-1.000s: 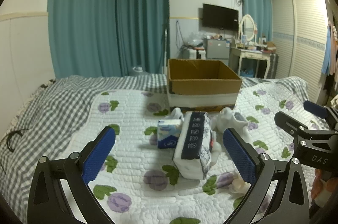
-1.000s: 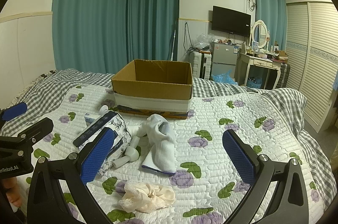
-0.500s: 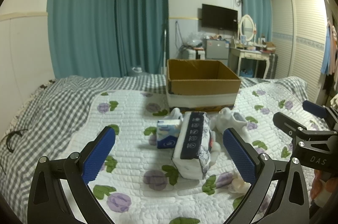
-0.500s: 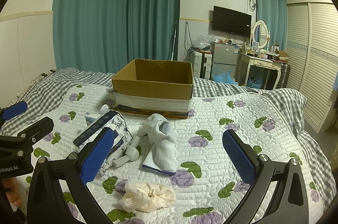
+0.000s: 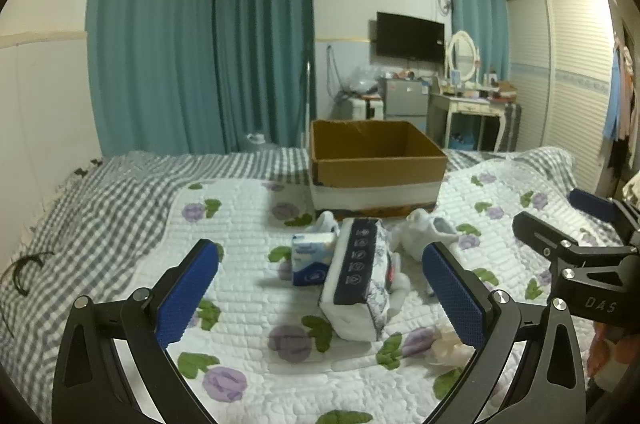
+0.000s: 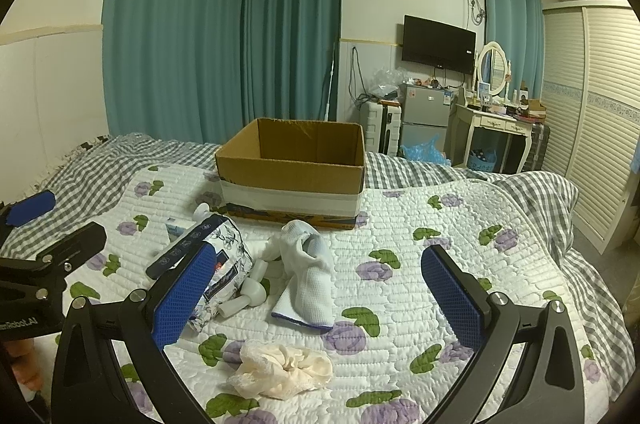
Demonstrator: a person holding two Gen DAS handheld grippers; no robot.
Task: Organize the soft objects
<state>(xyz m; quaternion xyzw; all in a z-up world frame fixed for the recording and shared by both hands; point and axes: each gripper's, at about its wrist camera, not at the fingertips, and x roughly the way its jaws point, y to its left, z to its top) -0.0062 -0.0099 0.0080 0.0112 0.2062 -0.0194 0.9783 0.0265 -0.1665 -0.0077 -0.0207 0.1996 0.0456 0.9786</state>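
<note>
Cardboard box (image 6: 291, 168) looks empty, far side of quilt (image 6: 440, 244); sorting not begun. L gripper (image 5: 320, 296) and R gripper (image 6: 318, 298) hover, jaws wide, nothing held. Next, prob.: drop on nearest soft item, pinch, carry to box. Count: 1 floral tissue pack (image 5: 358, 284), 1 small blue tissue pack (image 5: 310, 260), 1 white sock (image 6: 306, 272), 1 cream scrunchie (image 6: 280, 370).

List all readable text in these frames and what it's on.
"DAS": on the right gripper body, left wrist view.
"nRobot.AI", start cut off: on the left gripper body, right wrist view.
Tissue pack icons and print: too small to read.
Small blue pack: blurred.
</note>
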